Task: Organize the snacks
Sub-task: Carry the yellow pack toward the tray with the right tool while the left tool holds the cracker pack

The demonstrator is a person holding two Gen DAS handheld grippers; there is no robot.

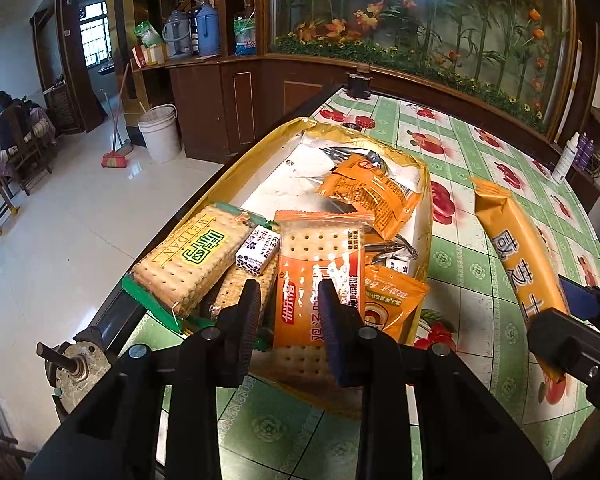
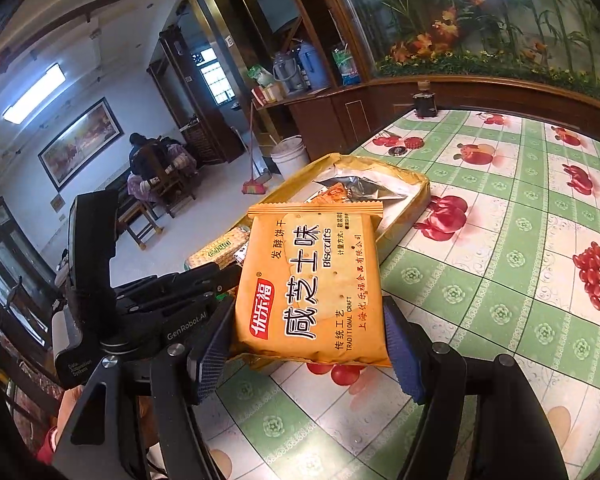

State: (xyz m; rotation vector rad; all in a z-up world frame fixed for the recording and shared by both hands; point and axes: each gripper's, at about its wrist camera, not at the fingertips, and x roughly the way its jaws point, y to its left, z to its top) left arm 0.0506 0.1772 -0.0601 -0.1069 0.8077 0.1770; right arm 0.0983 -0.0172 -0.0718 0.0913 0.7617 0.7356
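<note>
Between right gripper [image 2: 308, 344] fingers [image 2: 404, 352] — flat glossy orange biscuit pack [image 2: 312, 288].

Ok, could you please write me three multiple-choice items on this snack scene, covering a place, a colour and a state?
1. The white candy lies: A in the gold tray; B on the floor; C on a chair.
2. The tablecloth checks are: A blue; B green; C purple.
3. The right tool is: A open, empty; B shut, empty; C shut on the orange biscuit packet.
Key: A, it rests among packets inside the tray; B, green squares frame the fruit prints; C, both pads press the packet's sides.
</note>
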